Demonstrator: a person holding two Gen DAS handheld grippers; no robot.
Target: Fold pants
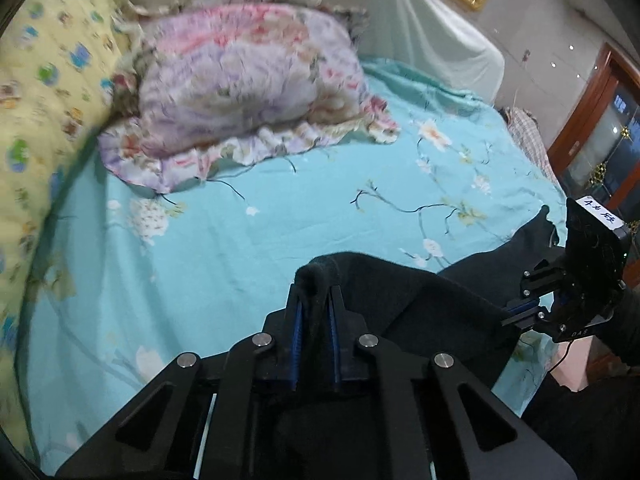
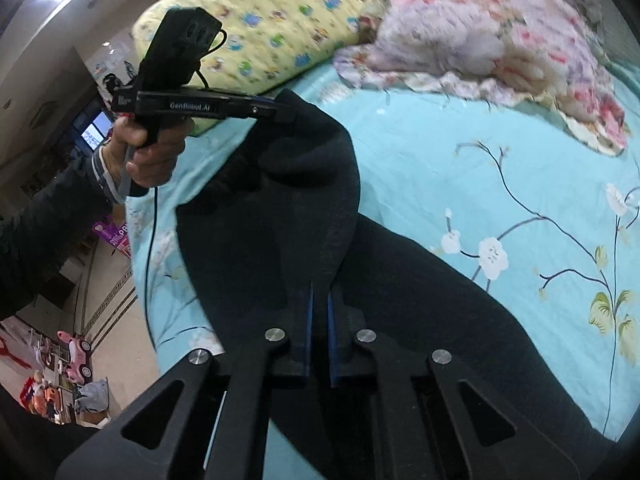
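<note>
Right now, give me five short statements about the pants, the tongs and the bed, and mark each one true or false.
1. The left tongs are shut on the black pants. True.
2. The right tongs are wide open and hold nothing. False: they are shut on the pants too.
3. The pants are folded into a neat square. False: they hang loose between the two tongs, partly lifted off the bed.
4. The bed sheet is turquoise with a flower print. True.
5. The pink flowered pillow lies on top of the pants. False: it sits farther up the bed, apart from them, beside a yellow pillow.
</note>
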